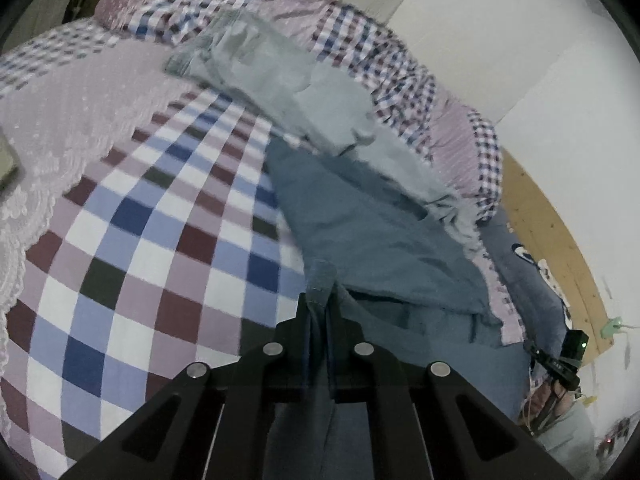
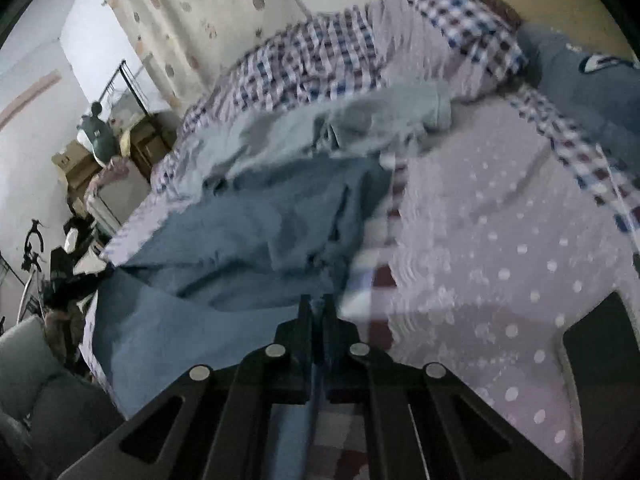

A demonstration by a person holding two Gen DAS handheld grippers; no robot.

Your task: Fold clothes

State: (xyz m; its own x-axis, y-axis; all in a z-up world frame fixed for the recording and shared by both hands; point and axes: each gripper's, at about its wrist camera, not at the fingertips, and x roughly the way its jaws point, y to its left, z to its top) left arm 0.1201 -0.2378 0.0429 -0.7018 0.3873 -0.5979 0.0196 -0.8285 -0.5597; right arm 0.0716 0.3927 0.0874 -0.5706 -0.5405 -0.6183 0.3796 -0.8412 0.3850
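Observation:
A blue-grey garment [image 1: 360, 216] lies spread on a checked bedspread [image 1: 160, 240]. My left gripper [image 1: 319, 304] is shut on a folded edge of it, and the cloth runs up and away from the jaws. In the right wrist view the same blue-grey garment [image 2: 256, 224] stretches ahead, and my right gripper [image 2: 319, 306] is shut on another edge of it. A paler grey garment [image 1: 276, 76] lies crumpled beyond it, also seen as a pale grey garment [image 2: 360, 124] in the right wrist view.
A dotted lilac cover [image 2: 500, 240] lies to the right. A dark blue pillow [image 2: 580, 80] sits at the far right. The other gripper [image 1: 564, 360] shows at the bed's edge. Boxes and furniture [image 2: 100, 160] crowd the room's left side.

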